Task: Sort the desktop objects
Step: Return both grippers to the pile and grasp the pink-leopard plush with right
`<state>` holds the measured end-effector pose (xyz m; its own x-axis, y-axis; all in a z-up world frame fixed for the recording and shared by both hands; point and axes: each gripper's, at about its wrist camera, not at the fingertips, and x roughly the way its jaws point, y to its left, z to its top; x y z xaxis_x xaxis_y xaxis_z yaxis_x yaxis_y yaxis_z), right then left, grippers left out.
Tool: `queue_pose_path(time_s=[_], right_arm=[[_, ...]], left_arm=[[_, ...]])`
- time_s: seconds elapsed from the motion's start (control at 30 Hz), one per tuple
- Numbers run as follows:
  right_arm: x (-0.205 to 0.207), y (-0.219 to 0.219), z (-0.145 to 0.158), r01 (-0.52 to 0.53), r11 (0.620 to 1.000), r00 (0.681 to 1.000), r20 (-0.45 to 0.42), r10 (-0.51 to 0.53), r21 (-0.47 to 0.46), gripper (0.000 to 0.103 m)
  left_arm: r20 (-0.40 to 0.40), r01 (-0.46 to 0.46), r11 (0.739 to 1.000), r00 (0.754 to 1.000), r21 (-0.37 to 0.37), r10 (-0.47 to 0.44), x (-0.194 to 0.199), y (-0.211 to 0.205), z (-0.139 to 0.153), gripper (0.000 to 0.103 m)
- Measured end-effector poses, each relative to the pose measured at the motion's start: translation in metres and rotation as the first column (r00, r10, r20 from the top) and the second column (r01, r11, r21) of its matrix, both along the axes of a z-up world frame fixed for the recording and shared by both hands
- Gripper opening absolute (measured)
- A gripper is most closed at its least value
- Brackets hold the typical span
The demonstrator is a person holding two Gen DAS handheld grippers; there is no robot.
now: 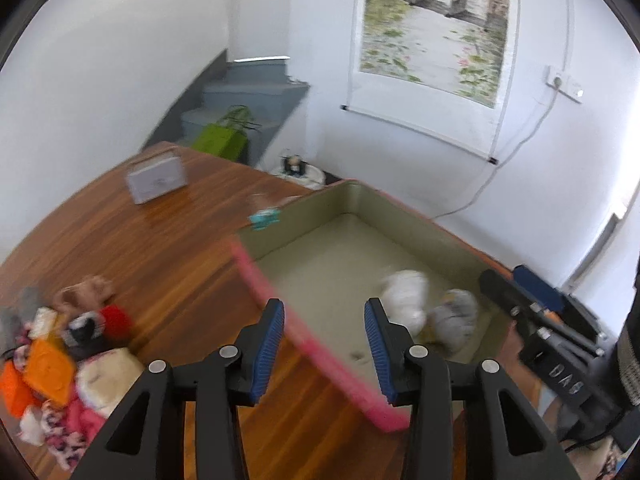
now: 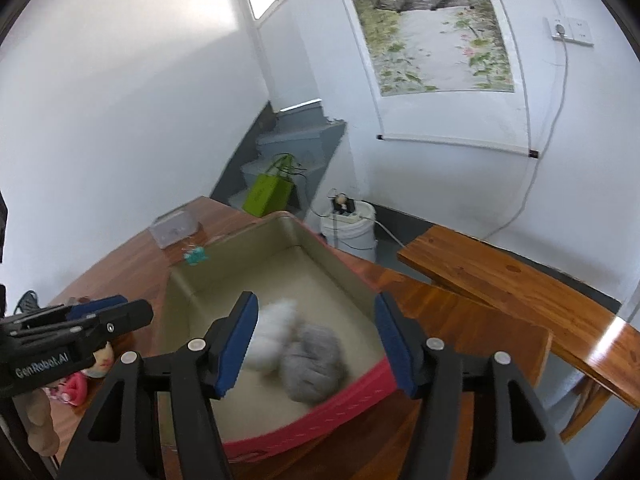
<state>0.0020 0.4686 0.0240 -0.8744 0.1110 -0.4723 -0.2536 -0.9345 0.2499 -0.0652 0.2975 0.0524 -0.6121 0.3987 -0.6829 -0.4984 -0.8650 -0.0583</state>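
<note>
A pink-rimmed storage box (image 1: 256, 268) with an olive lining stands on the wooden table (image 1: 160, 240). Inside it lie a white soft bundle (image 1: 406, 294) and a grey one (image 1: 456, 318). My left gripper (image 1: 324, 352) is open and empty, hovering over the box's near rim. In the right wrist view the box (image 2: 320, 412) holds the white bundle (image 2: 276, 328) and the grey bundle (image 2: 316, 360). The right gripper (image 2: 316, 350) hangs open above them, touching neither. A heap of small colourful items (image 1: 60, 356) lies at the left.
A clear plastic case (image 1: 158, 178) and a small teal item (image 1: 264, 218) sit farther back on the table. The right gripper's black body (image 1: 560, 344) is at the box's right side. A wooden bench (image 2: 520, 292), a white bucket (image 2: 350, 228) and a green bag (image 2: 268, 194) stand beyond.
</note>
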Motion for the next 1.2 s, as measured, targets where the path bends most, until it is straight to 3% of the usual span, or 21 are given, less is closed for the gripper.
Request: queue_pose_path(time_s=[0.1, 0.23, 0.43, 0.7, 0.9, 1.07, 1.2], right_arm=[[-0.001, -0.023, 0.005, -0.053, 0.999, 0.998, -0.024, 0.053, 0.007, 0.065], [-0.005, -0.057, 0.004, -0.131, 0.991, 0.991, -0.025, 0.132, 0.012, 0.065], [-0.013, -0.107, -0.003, -0.247, 0.969, 0.969, 0.003, 0.247, 0.002, 0.065], [-0.020, -0.174, -0.005, -0.406, 0.914, 0.913, 0.035, 0.406, 0.006, 0.065], [-0.028, -0.224, -0.003, -0.532, 0.847, 0.845, 0.059, 0.531, -0.003, 0.065], [-0.040, -0.279, -0.002, -0.657, 0.753, 0.751, 0.097, 0.653, 0.021, 0.065], [-0.054, -0.314, -0.011, -0.733, 0.681, 0.674, 0.149, 0.724, 0.009, 0.065]], left_arm=[[-0.006, -0.055, 0.998, 0.998, -0.026, 0.055, 0.008, -0.031, -0.004, 0.044], [-0.004, -0.137, 0.990, 0.991, -0.042, 0.137, 0.022, -0.079, -0.015, 0.061], [0.018, -0.267, 0.961, 0.963, -0.068, 0.268, 0.041, -0.160, -0.035, 0.061], [0.069, -0.401, 0.911, 0.911, -0.091, 0.408, 0.059, -0.254, -0.065, 0.061], [0.102, -0.448, 0.886, 0.882, -0.118, 0.460, 0.065, -0.300, -0.086, 0.061], [0.139, -0.511, 0.852, 0.841, -0.113, 0.523, 0.061, -0.333, -0.101, 0.062], [0.136, -0.524, 0.846, 0.835, -0.100, 0.533, 0.058, -0.341, -0.101, 0.062]])
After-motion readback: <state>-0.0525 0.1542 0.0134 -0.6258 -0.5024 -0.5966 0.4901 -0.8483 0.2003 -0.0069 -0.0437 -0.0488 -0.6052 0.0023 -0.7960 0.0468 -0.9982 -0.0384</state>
